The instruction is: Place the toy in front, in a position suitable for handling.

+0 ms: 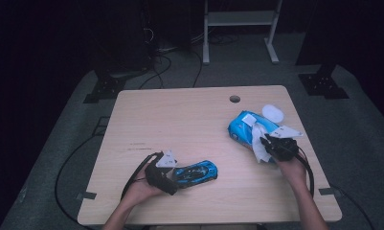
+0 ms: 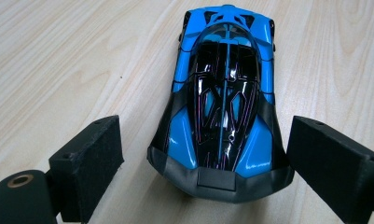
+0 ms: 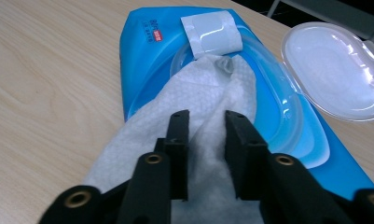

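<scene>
White wet wipe (image 3: 208, 107) is seen pulled partway out of blue wipes pack (image 3: 142, 56), lying on wooden table (image 3: 49, 79). Right gripper (image 3: 207, 126) is placed over the wipe, jaws narrowed w/ a fold of wipe between them; whether pads press it can't be told. Clear flip lid (image 3: 336, 70) is swung open at far right. White seal sticker (image 3: 212, 32) is peeled back at far end of opening.

Glossy plastic toy car (image 2: 222, 93), textured cloth-like wipe (image 3: 208, 93), shiny plastic pack (image 3: 142, 51), matt wood table (image 1: 180, 120)
</scene>
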